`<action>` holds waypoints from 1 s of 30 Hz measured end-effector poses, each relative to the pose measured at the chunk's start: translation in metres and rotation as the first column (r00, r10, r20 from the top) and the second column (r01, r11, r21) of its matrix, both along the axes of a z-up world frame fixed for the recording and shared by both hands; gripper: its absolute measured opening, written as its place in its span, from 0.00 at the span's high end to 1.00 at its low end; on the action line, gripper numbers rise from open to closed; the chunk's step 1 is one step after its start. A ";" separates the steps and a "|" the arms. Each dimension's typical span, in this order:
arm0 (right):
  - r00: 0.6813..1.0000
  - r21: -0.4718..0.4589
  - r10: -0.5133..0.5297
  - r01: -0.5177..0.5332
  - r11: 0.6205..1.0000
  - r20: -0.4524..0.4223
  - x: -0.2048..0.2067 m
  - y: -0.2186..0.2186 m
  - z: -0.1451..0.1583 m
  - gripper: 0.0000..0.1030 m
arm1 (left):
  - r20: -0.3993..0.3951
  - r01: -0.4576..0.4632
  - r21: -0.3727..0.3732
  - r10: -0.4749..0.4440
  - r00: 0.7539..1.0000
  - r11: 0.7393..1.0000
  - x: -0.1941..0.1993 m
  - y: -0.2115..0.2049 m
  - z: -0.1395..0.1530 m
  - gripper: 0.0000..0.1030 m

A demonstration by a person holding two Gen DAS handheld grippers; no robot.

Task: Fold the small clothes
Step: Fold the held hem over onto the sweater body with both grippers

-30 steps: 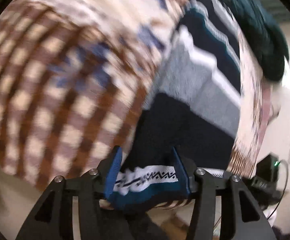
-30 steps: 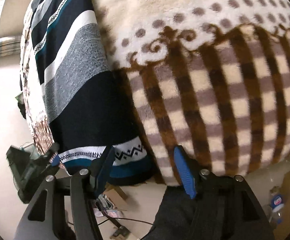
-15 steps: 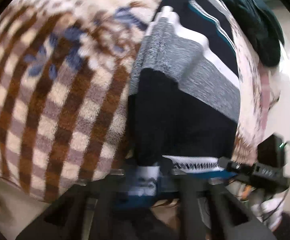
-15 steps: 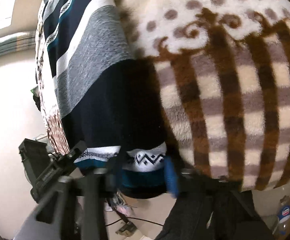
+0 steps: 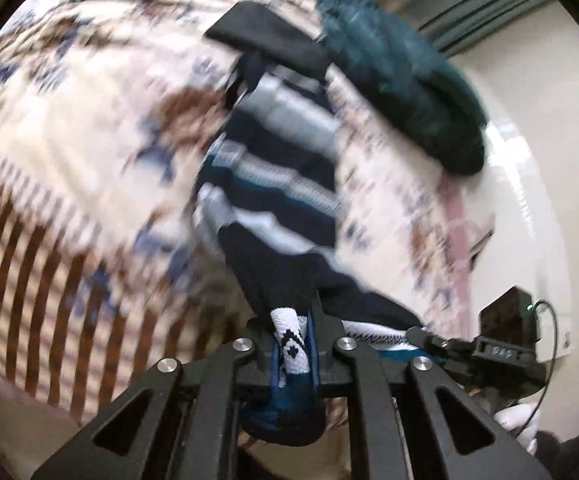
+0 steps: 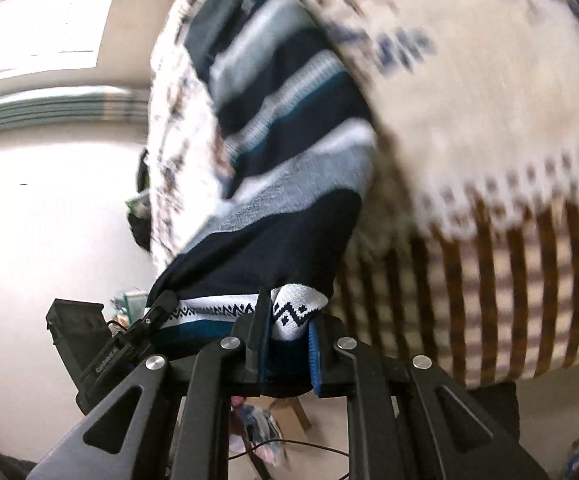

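A small knit sweater (image 5: 281, 168) with navy, grey, white and teal stripes lies on a patterned blanket, its near end lifted. My left gripper (image 5: 293, 320) is shut on the white zigzag hem band at one corner. In the right wrist view the same sweater (image 6: 289, 160) rises from the bed toward my right gripper (image 6: 289, 312), whose jaws are closing with the blue pads pressing the other hem corner. Each view shows the other gripper beside it: the right gripper (image 5: 429, 336) and the left gripper (image 6: 161, 304). The hem stretches between them.
The cream and brown checked blanket (image 5: 69, 140) covers the bed and hangs over its near edge (image 6: 509, 300). A dark teal garment (image 5: 409, 92) and a black folded piece (image 5: 269, 36) lie at the far end. Cables and clutter (image 6: 257, 420) sit on the floor below.
Both grippers went from open around the hem to shut on it, then rose. The sweater's near end has come up off the blanket, and more of the bed shows.
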State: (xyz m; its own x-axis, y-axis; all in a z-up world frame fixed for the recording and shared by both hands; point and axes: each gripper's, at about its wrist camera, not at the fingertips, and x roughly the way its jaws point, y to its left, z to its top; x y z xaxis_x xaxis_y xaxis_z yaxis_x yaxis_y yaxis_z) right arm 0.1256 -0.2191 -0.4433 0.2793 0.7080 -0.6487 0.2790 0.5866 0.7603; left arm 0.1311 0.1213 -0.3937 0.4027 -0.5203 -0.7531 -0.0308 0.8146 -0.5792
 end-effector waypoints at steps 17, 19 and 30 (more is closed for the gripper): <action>0.976 -0.119 -0.140 0.161 0.980 0.167 0.338 -0.016 0.051 0.85 | 0.014 -0.111 -0.181 0.116 0.993 0.977 0.323 0.024 -0.041 0.90; 0.972 -0.104 -0.170 0.188 0.977 0.160 0.377 -0.018 0.036 0.84 | -0.029 -0.140 -0.230 0.136 0.990 0.963 0.358 0.028 -0.062 0.87; 0.962 -0.124 -0.247 0.261 0.957 0.112 0.439 -0.053 -0.012 0.37 | -0.163 -0.150 -0.321 0.102 0.981 0.935 0.425 0.045 -0.120 0.55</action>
